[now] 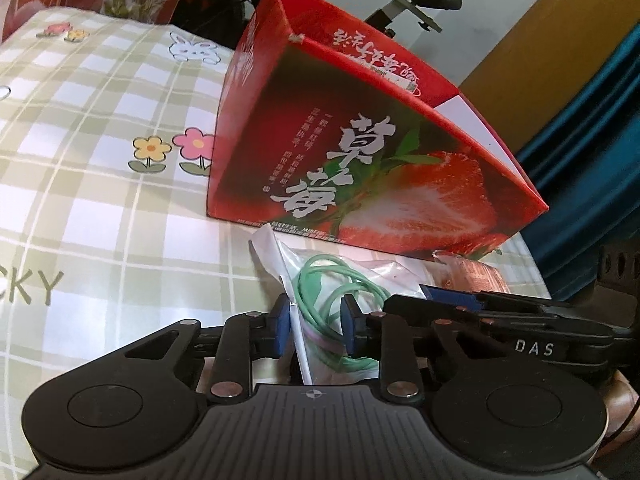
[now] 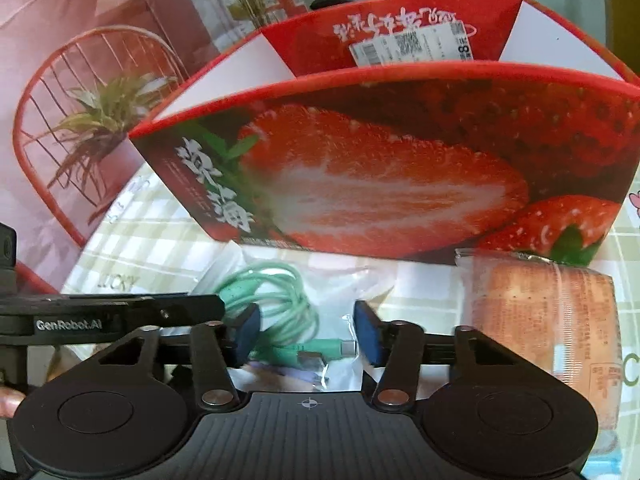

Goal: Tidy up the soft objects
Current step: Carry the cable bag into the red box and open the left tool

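A clear plastic bag holding a coiled green cable (image 1: pixel 336 292) (image 2: pixel 280 300) lies on the checked cloth, right in front of the red strawberry box (image 1: pixel 360 152) (image 2: pixel 400 168). My left gripper (image 1: pixel 316 328) comes down onto the bag's left edge. Its blue pads (image 1: pixel 282 328) touch the bag on both sides, shut on it. In the right wrist view, the left gripper's finger (image 2: pixel 184 304) reaches in from the left. My right gripper (image 2: pixel 308 334) hovers open over the bag's middle, and its pads (image 2: pixel 368 338) are clear of it. A wrapped orange packet (image 2: pixel 548 320) (image 1: pixel 472 274) lies to the right.
The box is open-topped, with a white inner wall and a barcode label (image 2: pixel 412 46). The checked cloth (image 1: pixel 100 200) has flower and rabbit prints and spreads out to the left. A blue curtain (image 1: pixel 592 160) hangs at the right, and a printed backdrop (image 2: pixel 80 80) stands behind.
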